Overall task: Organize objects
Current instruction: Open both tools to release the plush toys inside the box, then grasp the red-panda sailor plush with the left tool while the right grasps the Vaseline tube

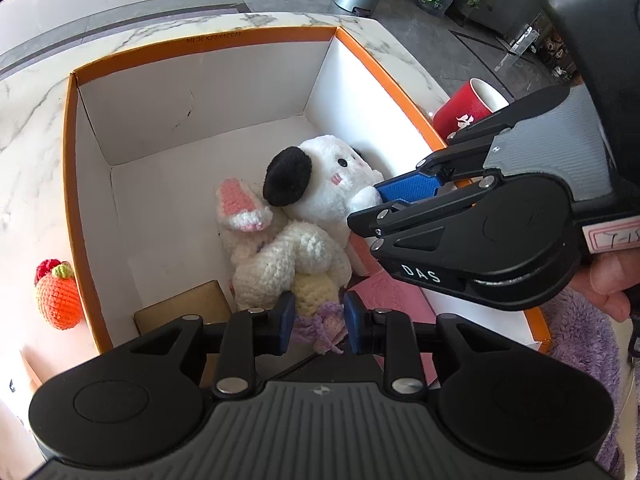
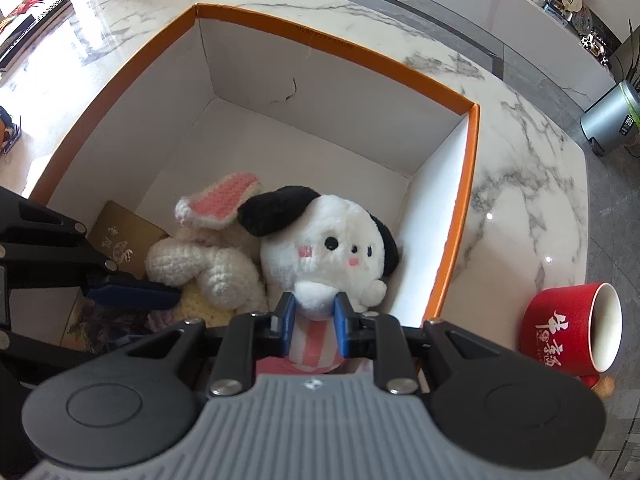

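An orange-rimmed white box (image 1: pixel 200 48) (image 2: pixel 360 52) holds two soft toys lying side by side. A white plush dog (image 1: pixel 332 184) (image 2: pixel 332 248) with black ears lies near the right wall. My right gripper (image 2: pixel 314 316) (image 1: pixel 380 204) is shut on its white paw and pink-striped body. Left of the dog lies a crocheted cream rabbit (image 1: pixel 288 256) (image 2: pixel 208 264) with pink ears. My left gripper (image 1: pixel 320 320) (image 2: pixel 160 294) is shut on the rabbit's yellow and purple lower part. Both grippers point down into the box.
A gold card (image 1: pixel 188 308) (image 2: pixel 124 240) and a pink item (image 1: pixel 392 292) lie on the box floor. A red mug (image 1: pixel 468 110) (image 2: pixel 568 328) stands on the marble table right of the box, and a crocheted orange fruit (image 1: pixel 58 296) lies to its left. A purple fuzzy sleeve (image 1: pixel 576 332) shows.
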Tool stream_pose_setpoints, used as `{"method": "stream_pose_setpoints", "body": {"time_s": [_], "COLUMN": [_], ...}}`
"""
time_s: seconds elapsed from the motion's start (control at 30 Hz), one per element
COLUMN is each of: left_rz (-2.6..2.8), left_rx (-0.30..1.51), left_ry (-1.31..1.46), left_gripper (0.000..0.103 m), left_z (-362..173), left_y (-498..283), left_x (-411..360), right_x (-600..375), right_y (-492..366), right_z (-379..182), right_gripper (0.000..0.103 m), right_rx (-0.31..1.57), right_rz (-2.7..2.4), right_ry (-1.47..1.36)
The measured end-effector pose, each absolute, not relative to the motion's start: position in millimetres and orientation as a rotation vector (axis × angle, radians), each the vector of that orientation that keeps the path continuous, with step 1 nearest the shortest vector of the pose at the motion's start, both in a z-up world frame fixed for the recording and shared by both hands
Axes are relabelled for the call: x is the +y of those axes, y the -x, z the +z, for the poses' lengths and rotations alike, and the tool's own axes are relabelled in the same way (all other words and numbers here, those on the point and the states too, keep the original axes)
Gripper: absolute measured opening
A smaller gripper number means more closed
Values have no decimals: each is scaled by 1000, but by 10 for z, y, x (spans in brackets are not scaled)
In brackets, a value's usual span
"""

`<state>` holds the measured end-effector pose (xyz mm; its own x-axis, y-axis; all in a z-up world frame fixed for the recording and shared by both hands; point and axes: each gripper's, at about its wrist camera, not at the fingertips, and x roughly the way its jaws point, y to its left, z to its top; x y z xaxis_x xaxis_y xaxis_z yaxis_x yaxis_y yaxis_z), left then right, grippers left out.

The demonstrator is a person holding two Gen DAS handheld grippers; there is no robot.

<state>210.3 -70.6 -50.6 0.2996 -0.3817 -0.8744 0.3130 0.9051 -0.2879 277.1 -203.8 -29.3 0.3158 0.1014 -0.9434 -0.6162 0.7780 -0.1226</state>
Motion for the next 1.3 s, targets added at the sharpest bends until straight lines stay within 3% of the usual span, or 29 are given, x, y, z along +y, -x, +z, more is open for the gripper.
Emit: {"method": "stream_pose_setpoints", "body": {"time_s": [0.23,0.8,0.93,1.07,1.3], "left_rz": [-461,-246,-137,-17,114], "left_rx": [1094,959,961,964,1016], "left_ry": [61,20,14,-1,-13], "left_gripper": [41,43,45,59,66], "left_z": [-259,430,475,467,166], "left_y": [-1930,-1209,-1093,-980,-924], "left_x": [-622,424,875,1360,2069], "right_x": [-2131,-1467,-1127,-773,-228], "right_y": [-2518,-1714,-1590,-1471,-1475], "right_z": [-65,669,629,465,1], "right_gripper": [29,30,31,35,46], "right_rx": [1070,831,842,886,1002], "right_rz": [495,734,804,845,846], "right_ry": [425,231,225,227,278]}}
